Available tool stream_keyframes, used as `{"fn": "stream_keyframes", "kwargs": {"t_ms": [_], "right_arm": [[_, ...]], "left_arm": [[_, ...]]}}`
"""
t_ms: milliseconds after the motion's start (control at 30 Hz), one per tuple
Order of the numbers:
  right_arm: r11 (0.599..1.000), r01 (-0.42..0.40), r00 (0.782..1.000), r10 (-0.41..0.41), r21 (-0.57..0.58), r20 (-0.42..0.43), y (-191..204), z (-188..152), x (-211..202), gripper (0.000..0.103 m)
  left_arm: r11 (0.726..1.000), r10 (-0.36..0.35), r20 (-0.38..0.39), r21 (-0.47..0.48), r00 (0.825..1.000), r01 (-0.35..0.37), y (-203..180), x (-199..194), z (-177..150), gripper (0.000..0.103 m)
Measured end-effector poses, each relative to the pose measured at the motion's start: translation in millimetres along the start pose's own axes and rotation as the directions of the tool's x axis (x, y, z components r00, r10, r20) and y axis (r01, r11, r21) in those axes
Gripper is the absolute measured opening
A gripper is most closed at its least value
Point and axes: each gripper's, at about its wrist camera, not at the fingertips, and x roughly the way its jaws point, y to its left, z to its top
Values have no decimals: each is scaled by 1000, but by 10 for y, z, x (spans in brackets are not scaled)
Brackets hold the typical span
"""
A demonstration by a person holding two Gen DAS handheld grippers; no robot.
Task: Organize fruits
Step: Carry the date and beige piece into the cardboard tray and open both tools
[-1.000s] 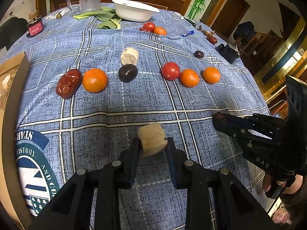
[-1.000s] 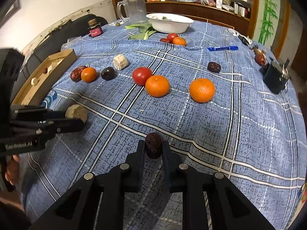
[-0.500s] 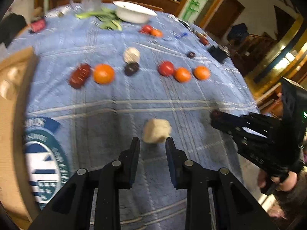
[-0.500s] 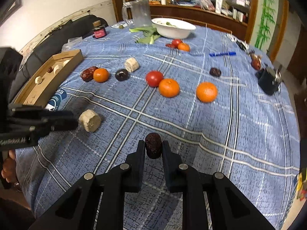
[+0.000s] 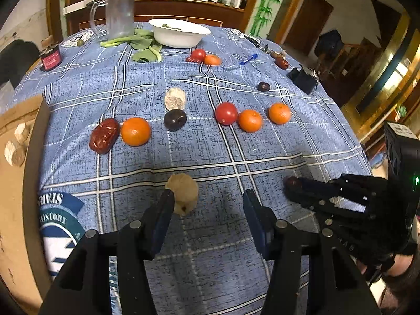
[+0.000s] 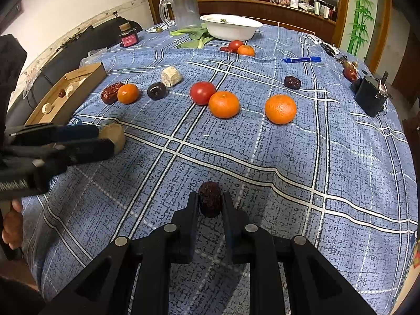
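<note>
Blue plaid tablecloth [image 5: 210,236] covers a round table in a wood-trimmed room, with a counter at the back and painted bamboo on the wall. Across the cloth lie a red date [image 5: 104,135], oranges, a dark plum [image 5: 175,119], a tomato [image 5: 226,113] and a pale chunk [image 5: 175,98]; a white bowl [image 5: 179,35], leafy greens and a glass pitcher [image 5: 118,15] stand farther back. The left gripper [image 5: 207,207] hangs with fingers spread wide, a beige chunk [image 5: 183,193] resting on the cloth against its left finger. The right gripper [image 6: 210,204] is clenched on a dark date [image 6: 209,202] just above the cloth. A cardboard box [image 5: 18,183] sits at the table's left edge.
</note>
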Motion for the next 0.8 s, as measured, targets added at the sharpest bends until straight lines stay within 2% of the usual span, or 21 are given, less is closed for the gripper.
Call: {"fn": "stream_keyframes", "kwargs": {"t_ms": [100, 200, 300, 367, 433, 467, 500, 533, 567, 700, 800], "right_arm": [[1000, -6, 1000, 6, -2, 3, -3, 3, 3, 19], [1000, -11, 1000, 11, -4, 3, -1, 11, 8, 19], [1000, -10, 1000, 10, -13, 3, 5, 13, 12, 19], [1000, -10, 1000, 10, -15, 6, 5, 8, 9, 19], [1000, -7, 1000, 7, -23, 12, 10, 1, 11, 19], [1000, -1, 1000, 2, -31, 13, 20, -1, 12, 19], [999, 6, 1000, -6, -40, 15, 35, 2, 16, 19], [999, 14, 1000, -14, -50, 18, 51, 2, 18, 18], [998, 17, 1000, -15, -54, 20, 55, 4, 19, 18], [999, -1, 1000, 2, -38, 28, 29, 2, -22, 18], [999, -6, 999, 8, -41, 37, 49, 14, -91, 18]], "left_arm": [[1000, -9, -33, 4, 999, 9, 34, 78, 8, 52], [1000, 10, -27, 10, 1000, -9, 43, 97, 15, 52], [997, 77, -34, 2, 996, -77, 102, 186, 38, 52], [997, 77, -50, -24, 996, -78, 152, 261, 55, 52], [995, 104, -40, -2, 994, -104, 125, 285, 54, 52], [991, 133, -32, 16, 991, -132, 87, 301, 49, 47], [987, 157, -25, 28, 987, -156, 69, 303, 41, 36], [989, 147, -19, 30, 989, -146, 64, 299, 40, 29], [994, 112, -20, 7, 994, -112, 83, 285, 45, 28], [996, 78, -9, -36, 997, -78, 151, 195, 17, 28], [997, 21, -1, -68, 1000, -21, 179, 71, -20, 28]]}}
